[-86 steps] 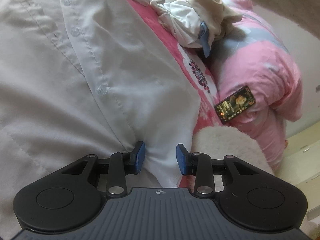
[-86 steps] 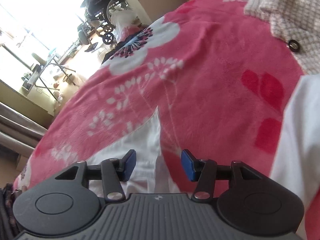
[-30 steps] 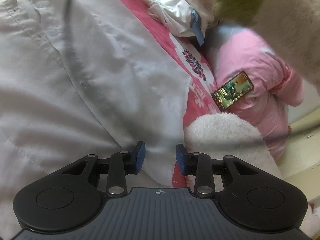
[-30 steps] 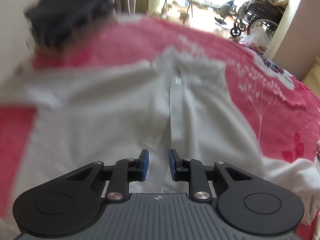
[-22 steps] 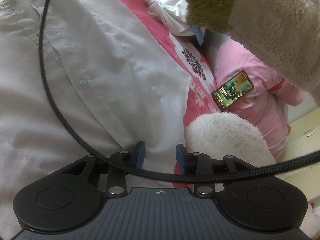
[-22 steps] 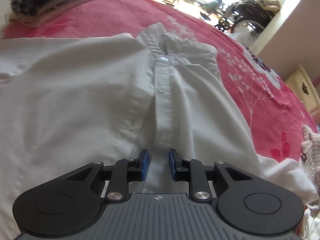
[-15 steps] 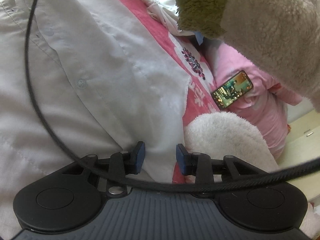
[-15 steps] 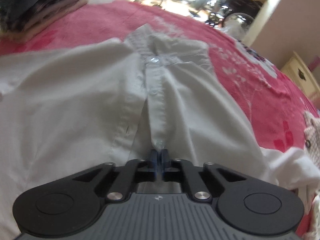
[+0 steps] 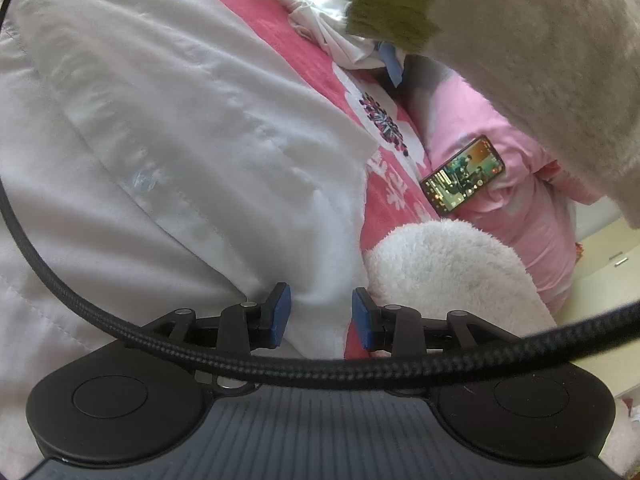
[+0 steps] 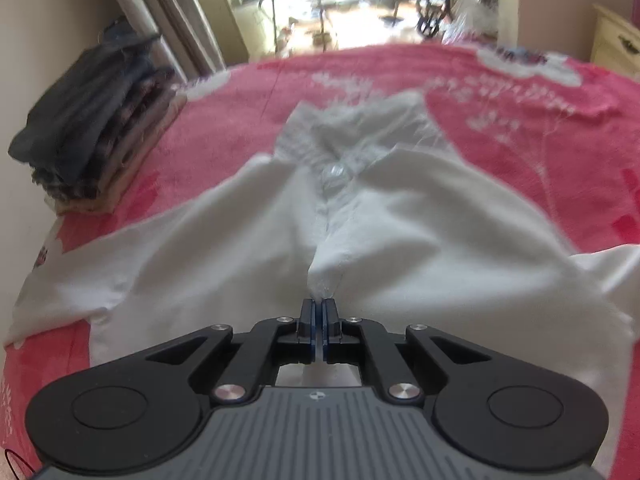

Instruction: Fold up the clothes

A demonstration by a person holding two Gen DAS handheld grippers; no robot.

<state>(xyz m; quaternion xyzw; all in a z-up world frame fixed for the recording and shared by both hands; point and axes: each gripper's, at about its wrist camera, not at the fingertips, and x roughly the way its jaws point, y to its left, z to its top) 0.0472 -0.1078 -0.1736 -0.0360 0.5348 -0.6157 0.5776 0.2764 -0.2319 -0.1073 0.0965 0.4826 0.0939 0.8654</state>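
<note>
A white button-front cotton shirt [image 10: 420, 240] lies spread on a bed covered by a red fleece blanket with white flower prints [image 10: 540, 112], collar toward the far edge and sleeves reaching out to both sides. The right tool [image 10: 319, 320] has its blue pads pressed together on the shirt's button placket, pinching a small peak of fabric with a clear button just beyond the tips; the cloth rises toward the pinch and puckers around it.

The left tool [image 9: 320, 312] stands with its blue pads apart, a corner of the shirt's hem [image 9: 312, 304] lying between them without being clamped. A black braided cable [image 9: 280, 364] arcs across this view in front of the tool.

Beside the hem, to the right, sits a fluffy white plush item [image 9: 452, 268]. Beyond it a lit smartphone [image 9: 462, 174] rests on a pink quilt [image 9: 520, 220], and a crumpled pile of white clothing [image 9: 332, 28] lies farther back. A beige fleece sleeve with an olive cuff [image 9: 520, 60] fills the upper right. A stack of folded dark garments [image 10: 92, 128] sits on the bed's far left corner.
</note>
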